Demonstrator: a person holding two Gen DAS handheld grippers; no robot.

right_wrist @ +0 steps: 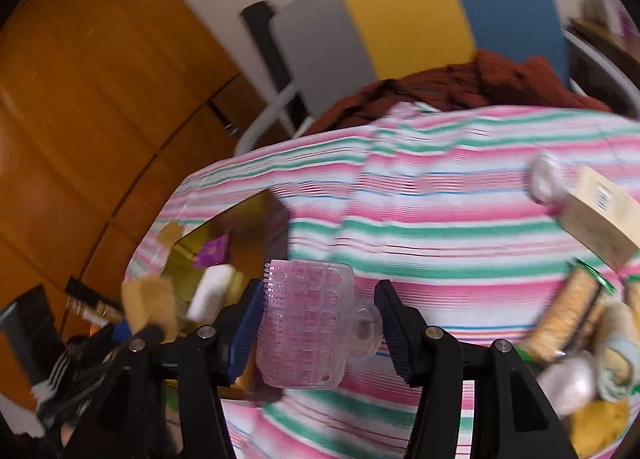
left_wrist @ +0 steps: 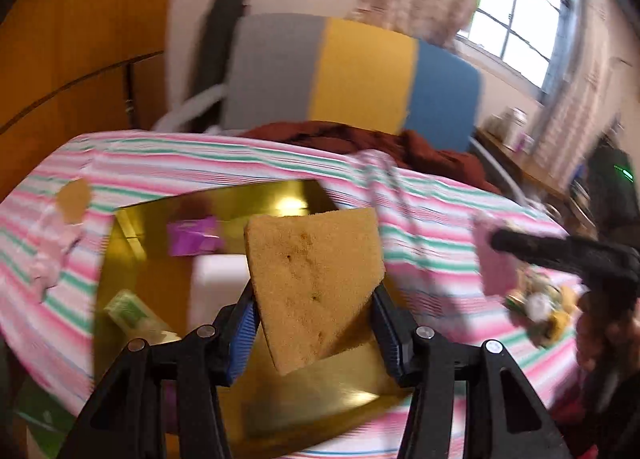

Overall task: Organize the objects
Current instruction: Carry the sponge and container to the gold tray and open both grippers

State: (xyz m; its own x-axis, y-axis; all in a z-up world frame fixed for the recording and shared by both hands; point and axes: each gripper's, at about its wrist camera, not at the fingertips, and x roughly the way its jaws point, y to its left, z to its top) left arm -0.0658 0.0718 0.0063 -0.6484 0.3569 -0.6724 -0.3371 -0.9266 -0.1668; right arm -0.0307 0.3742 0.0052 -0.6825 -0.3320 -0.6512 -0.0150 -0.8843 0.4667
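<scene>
No legible text or labels.

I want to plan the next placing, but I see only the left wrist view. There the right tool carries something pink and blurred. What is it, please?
Observer: The right tool is closed on a clear pink plastic brush with short bristles along one edge.
Operator: Is anything more on that side, apart from the small pile I see?
Observer: Yes, a cream box with a barcode lies on the striped cloth, farther back than the pile.
</scene>
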